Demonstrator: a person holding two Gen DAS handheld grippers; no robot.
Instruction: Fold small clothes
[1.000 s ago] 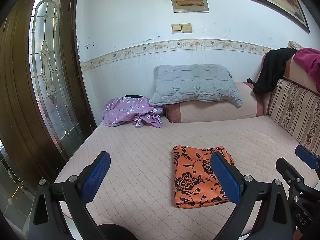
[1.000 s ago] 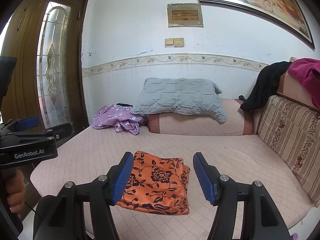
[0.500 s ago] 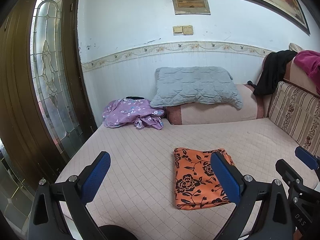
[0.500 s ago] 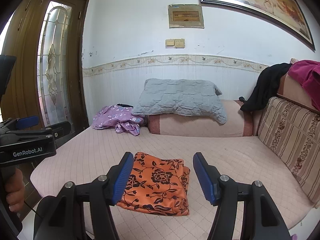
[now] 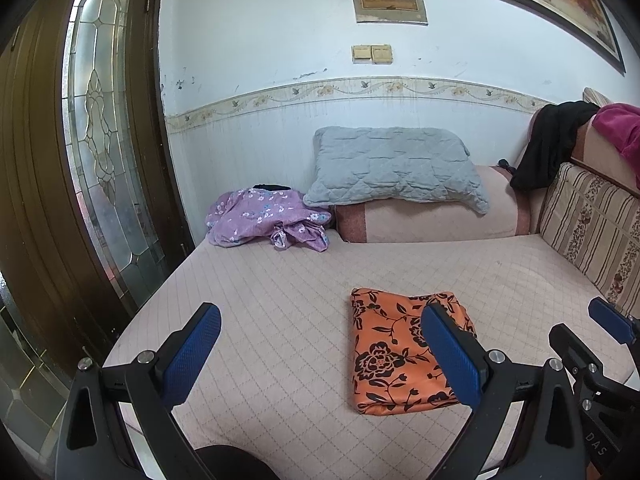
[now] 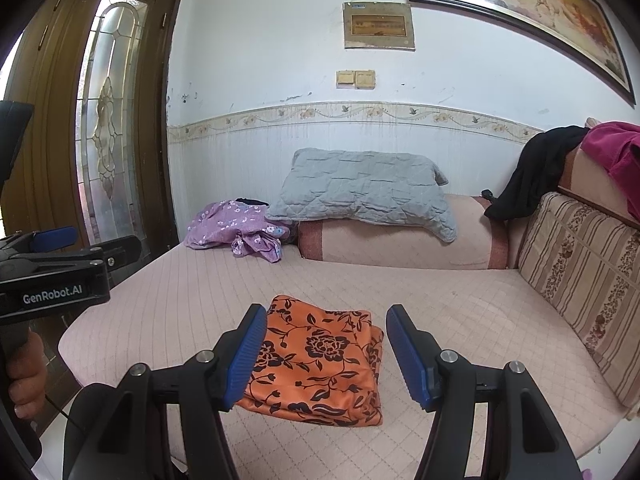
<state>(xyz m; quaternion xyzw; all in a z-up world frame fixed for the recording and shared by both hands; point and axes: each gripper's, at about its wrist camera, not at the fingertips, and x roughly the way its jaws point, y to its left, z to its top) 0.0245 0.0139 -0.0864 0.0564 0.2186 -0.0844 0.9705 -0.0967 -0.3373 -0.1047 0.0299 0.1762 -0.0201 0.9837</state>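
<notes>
Nothing moved; both grippers, left gripper and right gripper, hover wide, empty. Next, fetch the crumpled purple floral garment, upper left, leaving the folded orange floral cloth undisturbed.

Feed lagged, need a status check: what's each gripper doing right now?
Left gripper: open, holding nothing.
Right gripper: open, empty, above the folded orange cloth.

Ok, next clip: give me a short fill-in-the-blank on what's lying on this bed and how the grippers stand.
1. The orange cloth on the bed lies already ____.
2. The purple garment sits crumpled to the ____ of the grey pillow.
3. The jaws of the left gripper and the right gripper are both ____, holding nothing.

Missing words: folded; left; open
</notes>
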